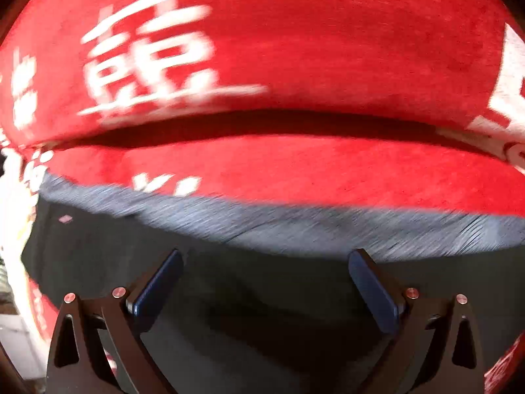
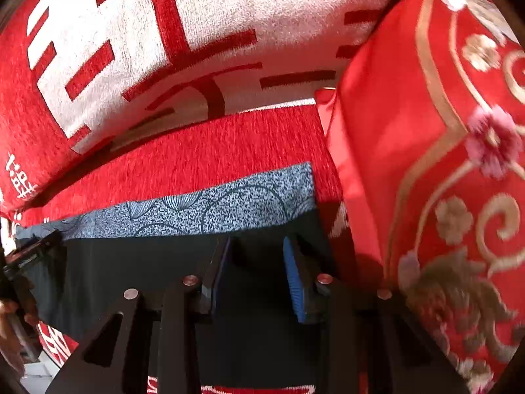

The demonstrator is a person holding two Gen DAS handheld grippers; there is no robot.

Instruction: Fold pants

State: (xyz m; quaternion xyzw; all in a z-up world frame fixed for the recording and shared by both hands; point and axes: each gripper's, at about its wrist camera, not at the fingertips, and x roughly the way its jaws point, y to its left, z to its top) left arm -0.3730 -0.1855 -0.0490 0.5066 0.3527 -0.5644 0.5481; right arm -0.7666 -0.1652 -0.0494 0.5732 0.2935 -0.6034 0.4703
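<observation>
Dark pants (image 2: 137, 272) lying flat on a red sofa seat cushion (image 2: 210, 151), blue-grey patterned waistband (image 2: 229, 203) along the edge farthest from both cameras. Right end of the waistband close beside a red embroidered pillow (image 2: 426, 164), which bears gold scrolls and a pink flower and leans at the seat's right side. Behind the pants, a red back cushion with large white characters (image 2: 183, 26) standing against the seat.

Right hand-held gripper (image 2: 257, 256) pointing steeply down over the dark cloth just short of the waistband, near the pants' pillow-side edge. Blue pads (image 2: 293, 282) apart, gap moderate, nothing pinched between them; released, only dark fabric visible below the gap. Whether the tips touch the cloth: cannot tell.

Left hand-held gripper (image 1: 265, 259) likewise aimed down at the pants (image 1: 262, 312), fingers (image 1: 160, 289) spread wide and empty, tips just below the waistband (image 1: 295, 220). View blurred by motion; red seat (image 1: 295, 170) and back cushion with white lettering (image 1: 147, 59) beyond the waistband.

At the far left of the right wrist view, beside the pants' other end, part of a hand (image 2: 13, 312) and dark gripper hardware, too blurred for detail.
</observation>
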